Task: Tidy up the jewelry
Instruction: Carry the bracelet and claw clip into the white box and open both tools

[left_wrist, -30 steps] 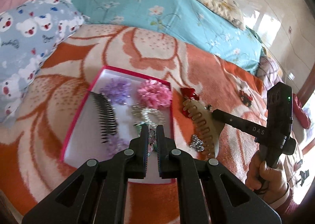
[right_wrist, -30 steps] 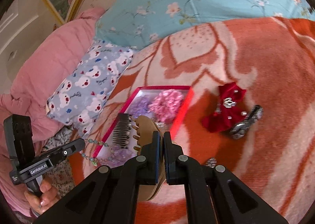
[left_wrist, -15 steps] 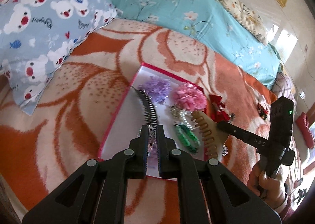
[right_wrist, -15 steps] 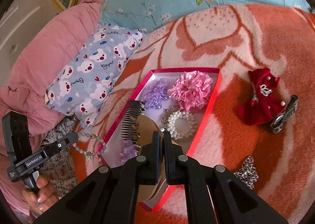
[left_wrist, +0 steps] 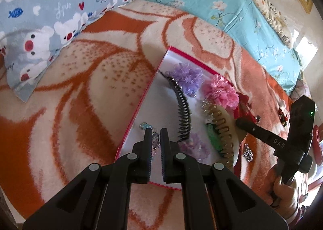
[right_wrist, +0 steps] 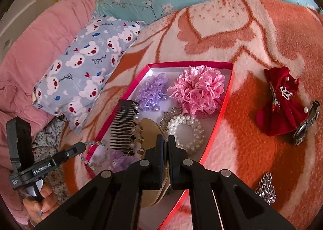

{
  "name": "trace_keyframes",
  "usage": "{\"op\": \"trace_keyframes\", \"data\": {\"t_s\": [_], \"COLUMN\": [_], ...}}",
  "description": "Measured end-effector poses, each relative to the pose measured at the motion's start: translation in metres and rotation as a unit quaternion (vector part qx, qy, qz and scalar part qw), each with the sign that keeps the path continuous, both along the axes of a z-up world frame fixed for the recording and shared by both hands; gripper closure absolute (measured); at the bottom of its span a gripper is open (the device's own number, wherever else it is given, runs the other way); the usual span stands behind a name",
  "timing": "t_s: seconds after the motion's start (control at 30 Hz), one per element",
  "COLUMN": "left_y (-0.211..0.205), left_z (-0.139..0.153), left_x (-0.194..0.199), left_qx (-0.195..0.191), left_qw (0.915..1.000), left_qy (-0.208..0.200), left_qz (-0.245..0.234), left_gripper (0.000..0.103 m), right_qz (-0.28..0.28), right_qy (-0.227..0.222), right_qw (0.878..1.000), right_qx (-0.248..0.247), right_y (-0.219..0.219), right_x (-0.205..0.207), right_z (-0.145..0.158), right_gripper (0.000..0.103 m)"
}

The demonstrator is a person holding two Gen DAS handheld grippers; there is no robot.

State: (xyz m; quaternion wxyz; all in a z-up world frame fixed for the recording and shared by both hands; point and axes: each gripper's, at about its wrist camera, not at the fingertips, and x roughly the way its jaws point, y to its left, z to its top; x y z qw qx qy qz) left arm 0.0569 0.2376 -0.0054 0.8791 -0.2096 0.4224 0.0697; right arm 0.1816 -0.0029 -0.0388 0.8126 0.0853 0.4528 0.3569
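Since the earlier frame both grippers had come in over the red box (right_wrist: 226, 96). The left gripper (left_wrist: 155, 135), clamped on a bead bracelet (right_wrist: 94, 143), hung it above the box's near-left corner. The right gripper (right_wrist: 165, 143), clamped on the tan hair claw (left_wrist: 221, 129), held it lengthwise beside the black comb (left_wrist: 182, 112), inside the box.

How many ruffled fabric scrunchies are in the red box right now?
3. A pink ruffled lace scrunchie lies at the far right, a larger purple ruffled scrunchie sits left of it, and a small purple ruffled scrunchie lies near the front. The tools may hide others.
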Motion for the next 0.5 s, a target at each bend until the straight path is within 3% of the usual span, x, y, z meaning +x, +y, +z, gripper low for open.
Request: {"op": "trace_keyframes", "data": {"t_s": [0.5], "left_y": [-0.006], "left_z": [-0.025], "left_x": [0.007], "left_qx": [0.005], "left_qw": [0.9994], "left_qy": [0.034], "left_qz": [-0.009], "left_gripper": [0.097], "right_qz": [0.016], "right_qy": [-0.001], "right_qw": [1.000], "right_qx": [-0.013], "right_y": [0.009], "right_x": [-0.003], "right_z": [-0.007], "right_gripper": [0.094]}}
